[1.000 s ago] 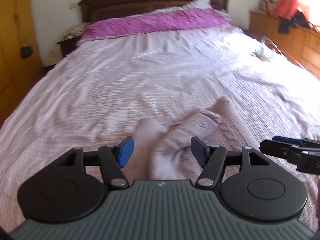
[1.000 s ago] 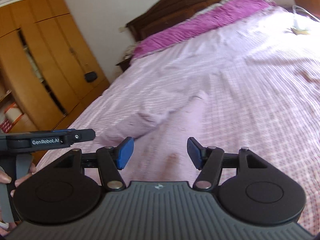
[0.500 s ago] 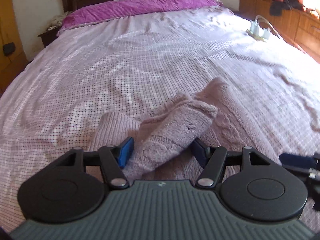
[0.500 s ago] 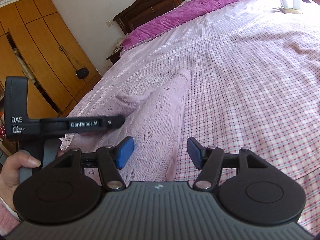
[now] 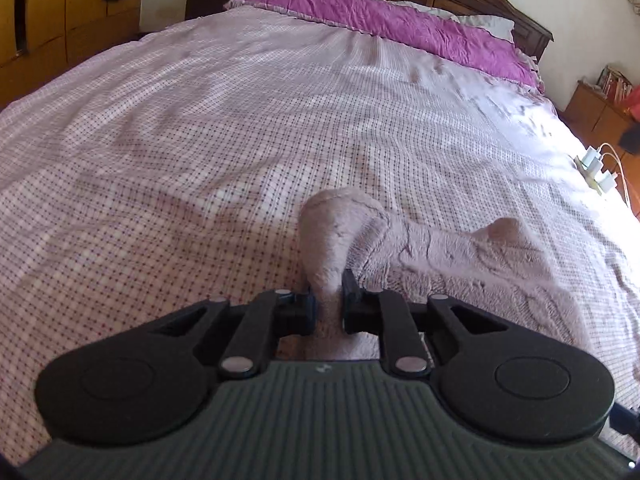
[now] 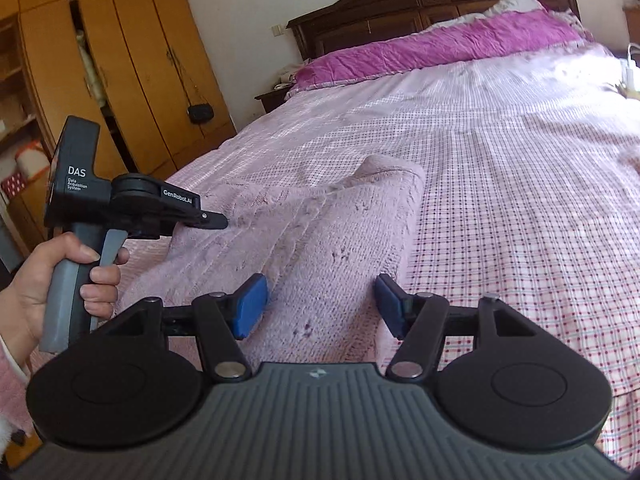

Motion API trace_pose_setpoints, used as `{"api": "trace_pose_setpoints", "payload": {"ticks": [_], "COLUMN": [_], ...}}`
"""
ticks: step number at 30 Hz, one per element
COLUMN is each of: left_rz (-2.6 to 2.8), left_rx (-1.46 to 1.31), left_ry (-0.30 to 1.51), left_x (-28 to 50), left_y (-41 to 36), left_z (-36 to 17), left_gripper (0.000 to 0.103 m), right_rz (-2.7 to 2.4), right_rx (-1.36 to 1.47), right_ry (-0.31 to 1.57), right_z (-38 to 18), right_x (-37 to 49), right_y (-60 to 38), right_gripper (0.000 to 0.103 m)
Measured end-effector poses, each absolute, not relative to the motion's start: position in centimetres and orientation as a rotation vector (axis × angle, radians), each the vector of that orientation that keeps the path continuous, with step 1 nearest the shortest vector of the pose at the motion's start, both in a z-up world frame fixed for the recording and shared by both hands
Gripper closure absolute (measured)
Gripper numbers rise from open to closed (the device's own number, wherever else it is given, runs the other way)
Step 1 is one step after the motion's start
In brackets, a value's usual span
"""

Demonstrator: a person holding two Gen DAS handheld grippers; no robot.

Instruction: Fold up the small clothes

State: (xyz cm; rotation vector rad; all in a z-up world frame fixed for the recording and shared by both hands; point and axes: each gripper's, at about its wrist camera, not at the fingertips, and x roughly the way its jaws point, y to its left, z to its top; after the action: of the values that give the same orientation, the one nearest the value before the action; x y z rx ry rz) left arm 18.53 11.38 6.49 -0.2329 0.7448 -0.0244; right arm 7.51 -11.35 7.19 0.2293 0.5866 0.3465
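White print on the black body of the left hand-held gripper (image 6: 214, 222) reads "DAS" with "Data Acquisition System" in small type beneath it, and "GenRobot.AI" runs along the side of its finger arm. No other writing is legible.

A person's left hand (image 6: 60, 276) wraps the grey handle of that tool from the left, thumb across the front and fingers curled round the trigger bar, with a pale fluffy cuff at the wrist. The tool is held level, pointing right toward the garment. In the left wrist view its two fingers are drawn nearly together and pinch a raised fold of the fuzzy pale lilac knitted garment (image 5: 460, 264); the pinched part stands up as a rounded hump just ahead of the tips.

The right hand-held gripper (image 6: 320, 306) sits low over the near end of the same garment, its blue pads (image 6: 250, 306) spread wide apart with nothing between them but knit lying below; it grips nothing.

The garment lies bunched on the pink-and-white checked bedspread (image 6: 520, 200), near the foot of the bed and toward its left edge, one thick fold running away from the camera. Beyond are a magenta pillow cover (image 6: 440, 46), a dark wooden headboard (image 6: 400, 4) and an orange-brown wooden wardrobe (image 6: 152, 60). White chargers with cables (image 5: 598, 168) lie at the bed's right edge.
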Motion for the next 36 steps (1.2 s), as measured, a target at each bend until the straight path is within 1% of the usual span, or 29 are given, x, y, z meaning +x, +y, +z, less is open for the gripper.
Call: {"api": "trace_pose_setpoints", "payload": {"ticks": [1,3,4,5,10,11,12,16,18,19,23,28,36], "left_rz": [-0.021,-0.003,0.005,0.007,-0.081,-0.094,-0.106,-0.085,-0.033,-0.019,-0.024,-0.063,-0.144], "left_rx": [-0.223,-0.209,-0.208,-0.213,-0.29,-0.301,-0.308,-0.252,-0.175,-0.16,-0.182,-0.248,-0.359], "left_ry": [0.741,0.741,0.744,0.745,0.753,0.759,0.764,0.795,0.804,0.796,0.808,0.841,0.884], "left_x": [18.4,18.1,17.8,17.4,14.5,13.9,13.3,11.8,11.7,11.7,11.6,11.3,12.0], "left_y": [11.2,11.1,11.1,11.3,11.8,11.8,11.8,11.3,11.0,11.0,11.6,12.0,12.9], "left_z": [6.6,6.8,7.0,7.1,7.7,7.8,7.9,7.5,6.9,6.7,6.8,7.2,5.9], "left_gripper": [0.078,0.06,0.055,0.052,0.052,0.049,0.045,0.038,0.021,0.019,0.018,0.021,0.02], "right_rz": [0.347,0.348,0.349,0.35,0.349,0.35,0.352,0.358,0.363,0.366,0.375,0.36,0.411], "right_rx": [0.226,0.235,0.242,0.248,0.257,0.256,0.256,0.248,0.244,0.246,0.306,0.516,0.745], "right_ry": [0.587,0.592,0.595,0.596,0.599,0.599,0.599,0.598,0.601,0.603,0.614,0.666,0.779], "right_z": [7.2,7.1,7.2,7.2,7.3,7.4,7.5,7.7,7.6,7.6,7.7,6.8,4.0], "right_x": [7.5,7.5,7.5,7.5,7.4,7.3,7.2,6.9,6.9,6.9,7.0,8.1,11.0], "right_y": [-11.3,-11.3,-11.5,-11.5,-11.5,-11.4,-11.3,-10.9,-10.9,-11.0,-12.3,-15.1,-16.9], "right_gripper": [0.034,0.033,0.033,0.033,0.032,0.032,0.032,0.031,0.031,0.03,0.026,0.02,0.018]}}
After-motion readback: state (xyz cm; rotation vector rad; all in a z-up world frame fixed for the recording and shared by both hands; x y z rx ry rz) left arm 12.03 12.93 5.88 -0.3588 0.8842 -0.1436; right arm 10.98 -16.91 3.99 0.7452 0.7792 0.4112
